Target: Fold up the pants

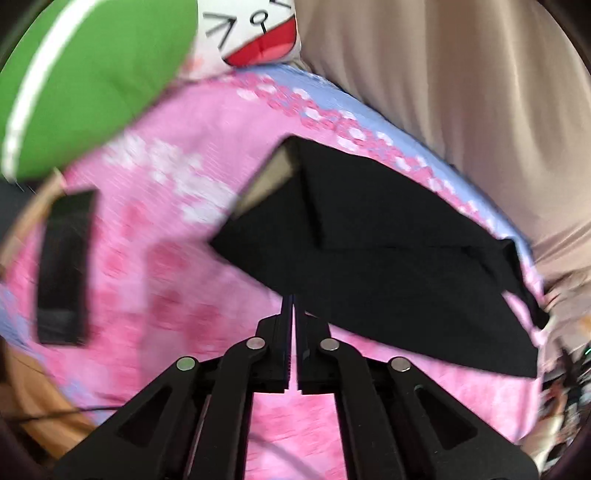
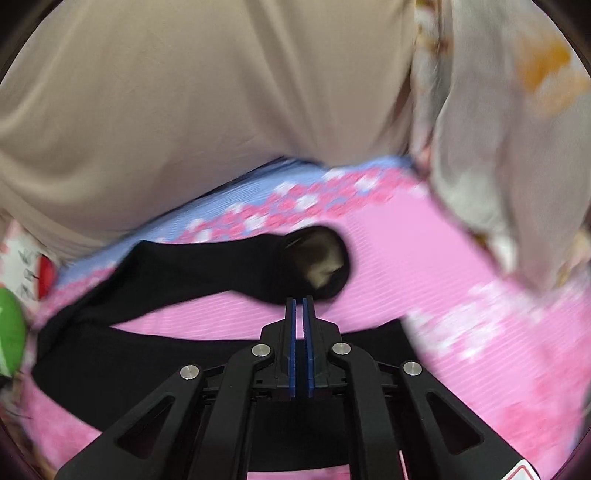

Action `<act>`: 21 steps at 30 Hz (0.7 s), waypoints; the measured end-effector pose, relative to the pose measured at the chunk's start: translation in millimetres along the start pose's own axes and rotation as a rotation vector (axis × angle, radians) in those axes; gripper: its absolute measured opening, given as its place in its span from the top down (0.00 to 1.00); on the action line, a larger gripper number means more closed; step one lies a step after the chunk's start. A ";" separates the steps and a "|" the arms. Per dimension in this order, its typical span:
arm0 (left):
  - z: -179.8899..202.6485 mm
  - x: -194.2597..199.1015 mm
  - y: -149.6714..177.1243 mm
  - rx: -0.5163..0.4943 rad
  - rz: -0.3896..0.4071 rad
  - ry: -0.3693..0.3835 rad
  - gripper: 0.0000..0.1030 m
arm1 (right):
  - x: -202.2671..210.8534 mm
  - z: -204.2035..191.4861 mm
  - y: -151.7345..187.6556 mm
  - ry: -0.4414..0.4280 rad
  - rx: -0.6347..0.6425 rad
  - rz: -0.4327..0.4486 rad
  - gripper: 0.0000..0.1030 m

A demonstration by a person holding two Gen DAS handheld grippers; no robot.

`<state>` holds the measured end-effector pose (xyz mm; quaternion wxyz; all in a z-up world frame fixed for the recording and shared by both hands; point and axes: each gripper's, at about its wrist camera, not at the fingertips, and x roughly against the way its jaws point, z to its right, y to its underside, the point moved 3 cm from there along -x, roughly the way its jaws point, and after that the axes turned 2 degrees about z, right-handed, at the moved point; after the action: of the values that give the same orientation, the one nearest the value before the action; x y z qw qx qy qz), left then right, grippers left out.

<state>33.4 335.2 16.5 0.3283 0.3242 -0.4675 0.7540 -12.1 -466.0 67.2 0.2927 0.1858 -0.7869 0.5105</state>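
The black pants [image 1: 369,251] hang partly folded over a pink flowered bedsheet [image 1: 166,258], with pale lining showing at one end. My left gripper [image 1: 294,300] is shut on their near edge; the pants look sharp while the sheet is blurred. In the right wrist view one pants leg [image 2: 192,269] stretches across the sheet and ends in a round open cuff [image 2: 321,258]. More black cloth [image 2: 110,354] lies under the fingers. My right gripper [image 2: 300,300] is shut, its blue pads a slit apart, tips just short of the cuff, with no cloth visibly pinched.
A green pillow [image 1: 92,85] and a white cartoon cushion [image 1: 255,33] lie at the sheet's far left. A flat black object [image 1: 62,266] rests on the left. Beige fabric [image 2: 184,110] rises behind the bed, and a pale flowered cloth [image 2: 498,129] hangs at the right.
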 end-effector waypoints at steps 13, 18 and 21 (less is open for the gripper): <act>68.3 -132.9 -47.3 0.361 -0.206 0.271 0.29 | -85.4 -38.2 -8.1 -0.366 -0.431 -0.150 0.32; 55.8 -141.7 -55.0 0.473 -0.255 0.254 0.43 | -121.0 -10.7 -30.4 -0.215 -0.600 -0.220 0.32; 49.7 -149.3 -60.1 0.478 -0.282 0.183 0.82 | -124.2 5.4 -40.5 -0.089 -0.636 -0.216 0.34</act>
<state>176.2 281.8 -55.3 0.3850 0.3847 -0.1953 0.8159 104.8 -488.3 12.9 0.3536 0.1895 -0.8945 0.1971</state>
